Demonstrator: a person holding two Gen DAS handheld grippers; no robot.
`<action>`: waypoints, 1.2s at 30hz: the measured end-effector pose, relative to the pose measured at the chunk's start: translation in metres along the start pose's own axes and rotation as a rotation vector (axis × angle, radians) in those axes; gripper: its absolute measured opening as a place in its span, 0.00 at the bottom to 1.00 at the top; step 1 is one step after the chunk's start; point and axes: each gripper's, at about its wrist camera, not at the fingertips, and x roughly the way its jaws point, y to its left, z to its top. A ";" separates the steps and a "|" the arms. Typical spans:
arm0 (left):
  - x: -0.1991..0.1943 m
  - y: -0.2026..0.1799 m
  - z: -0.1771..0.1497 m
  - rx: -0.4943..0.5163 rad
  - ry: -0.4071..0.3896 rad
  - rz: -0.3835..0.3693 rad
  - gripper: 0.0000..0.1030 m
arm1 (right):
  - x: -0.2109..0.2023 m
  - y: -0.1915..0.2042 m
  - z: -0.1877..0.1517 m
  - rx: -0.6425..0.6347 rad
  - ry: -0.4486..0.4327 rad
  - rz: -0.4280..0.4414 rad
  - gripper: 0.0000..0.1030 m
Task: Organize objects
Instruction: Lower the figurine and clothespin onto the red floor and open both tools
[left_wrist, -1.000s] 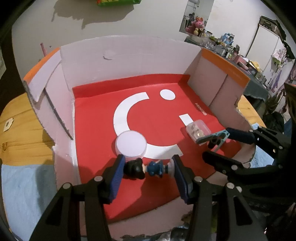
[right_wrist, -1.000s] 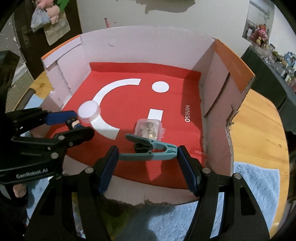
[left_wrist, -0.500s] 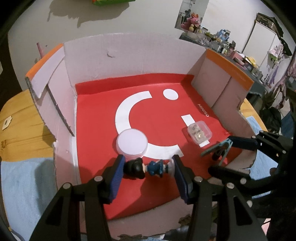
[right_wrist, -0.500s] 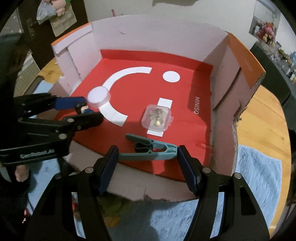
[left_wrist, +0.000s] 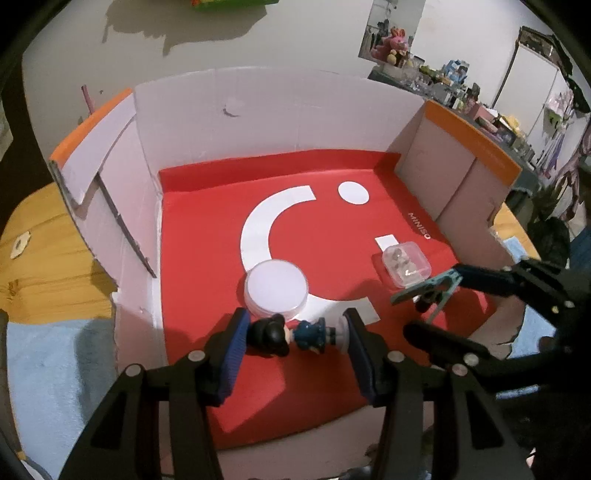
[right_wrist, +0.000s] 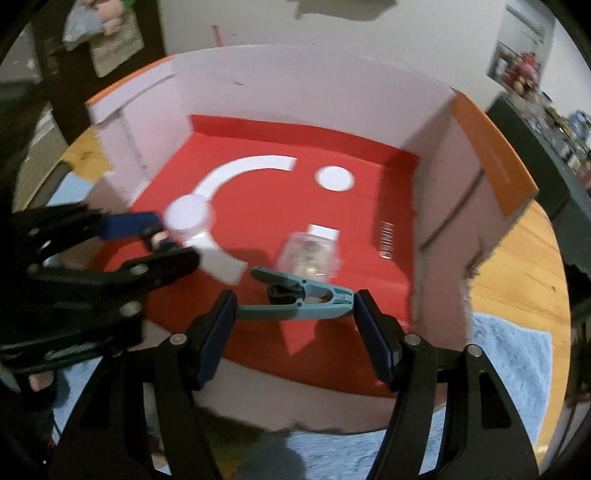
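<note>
Left gripper (left_wrist: 295, 341) clamps a small figurine (left_wrist: 295, 334) over the cardboard box's (left_wrist: 280, 122) red floor, touching a round white container (left_wrist: 276, 290). Right gripper (right_wrist: 295, 314) grips a teal clip (right_wrist: 299, 299) beside a clear case (right_wrist: 308, 254).

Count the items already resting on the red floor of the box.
2: a round white container near the left tool, and a small clear case further right. Two more items hang gripped in the tools.
</note>
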 end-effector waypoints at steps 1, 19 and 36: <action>0.000 -0.001 0.001 0.003 0.000 0.001 0.52 | 0.003 -0.003 0.000 0.013 0.005 0.002 0.62; 0.000 0.000 -0.002 0.012 -0.015 0.013 0.53 | 0.017 -0.011 0.006 0.079 -0.031 0.034 0.62; -0.026 -0.002 -0.008 0.014 -0.071 0.029 0.67 | -0.003 -0.007 -0.002 0.075 -0.082 0.029 0.64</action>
